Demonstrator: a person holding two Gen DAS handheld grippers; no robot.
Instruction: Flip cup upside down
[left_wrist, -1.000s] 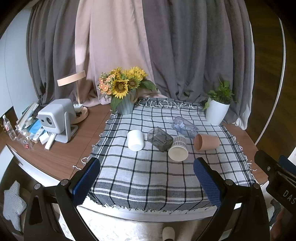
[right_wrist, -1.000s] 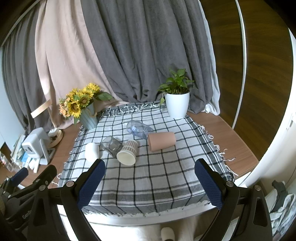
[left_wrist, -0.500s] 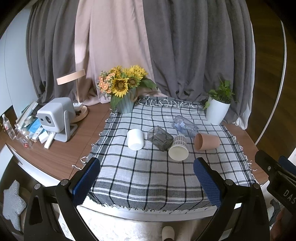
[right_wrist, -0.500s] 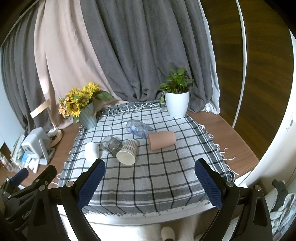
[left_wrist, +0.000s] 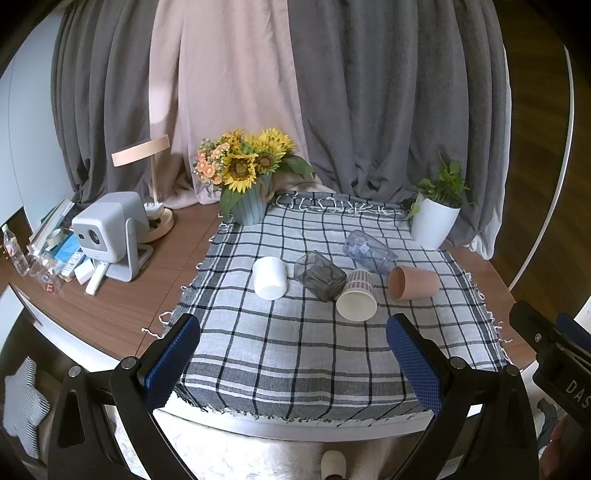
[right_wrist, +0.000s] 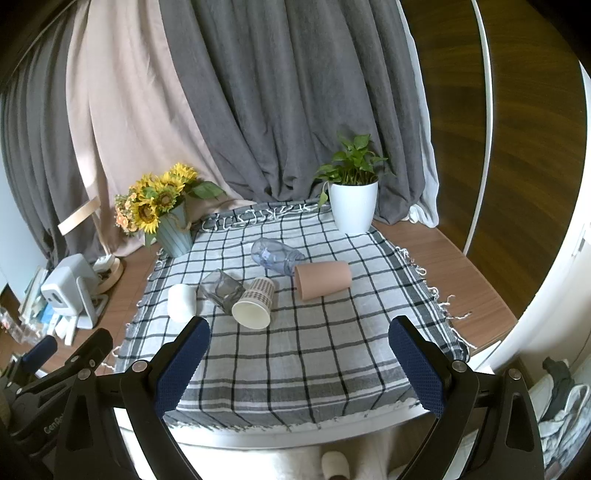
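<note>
Both grippers, left gripper and right gripper, hang spread and empty at the near table edge. Ahead on the checked cloth, five cups lie sideways; the paper cup is nearest, mouth toward them.

left wrist: front-left, high | right wrist: front-right | shared: checked cloth

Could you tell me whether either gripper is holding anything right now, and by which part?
Nothing is held: the left gripper and right gripper are both open.
</note>
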